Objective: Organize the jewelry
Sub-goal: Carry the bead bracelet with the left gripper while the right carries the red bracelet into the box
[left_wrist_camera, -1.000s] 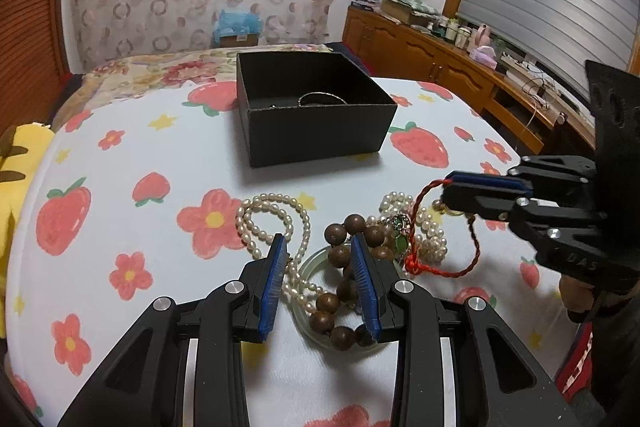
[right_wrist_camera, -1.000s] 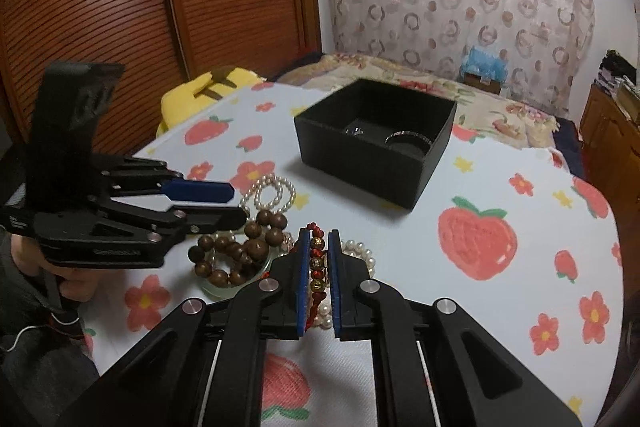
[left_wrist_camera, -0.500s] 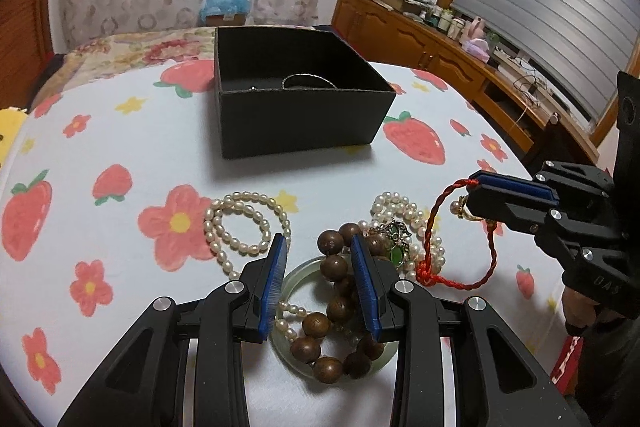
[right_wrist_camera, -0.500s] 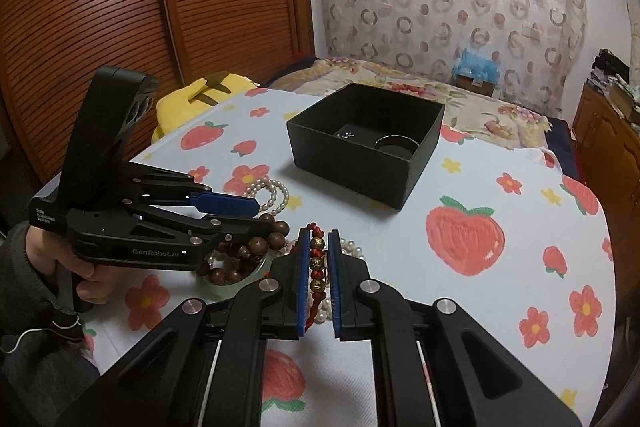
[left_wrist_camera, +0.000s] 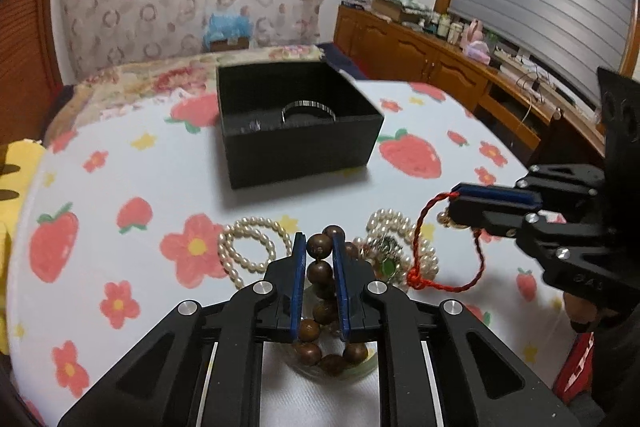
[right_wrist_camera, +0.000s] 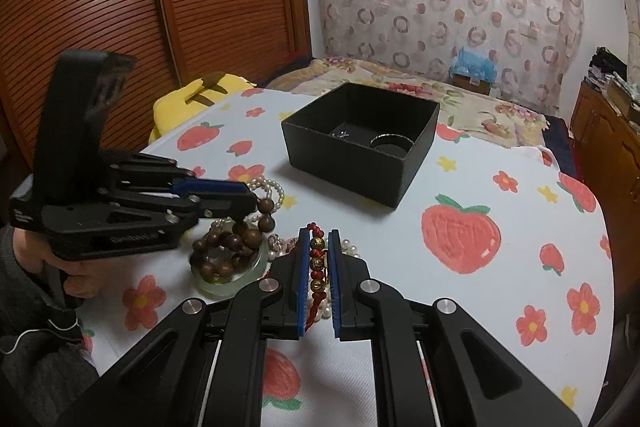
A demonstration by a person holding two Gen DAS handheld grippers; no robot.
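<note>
My left gripper [left_wrist_camera: 319,251] is shut on a brown wooden bead bracelet [left_wrist_camera: 320,271], lifting part of it off a pale green bangle [right_wrist_camera: 256,267]; the bracelet shows in the right wrist view [right_wrist_camera: 232,243]. My right gripper [right_wrist_camera: 318,247] is shut on a red cord bracelet with gold beads [right_wrist_camera: 317,261]; its loop hangs from the right gripper [left_wrist_camera: 454,211] in the left wrist view [left_wrist_camera: 416,239]. A black open box [left_wrist_camera: 296,131] holds a silver bangle [left_wrist_camera: 307,107]. Pearl strands [left_wrist_camera: 256,247] lie on the cloth.
The round table has a white cloth with strawberries and flowers [left_wrist_camera: 408,155]. A yellow plush [right_wrist_camera: 196,99] sits at the table's left edge. A bed lies behind the table, and wooden cabinets [left_wrist_camera: 420,55] stand at the right.
My left gripper has closed from open onto the wooden bead bracelet and raised its top beads. My right gripper stays shut on the red cord bracelet, held a little higher.
</note>
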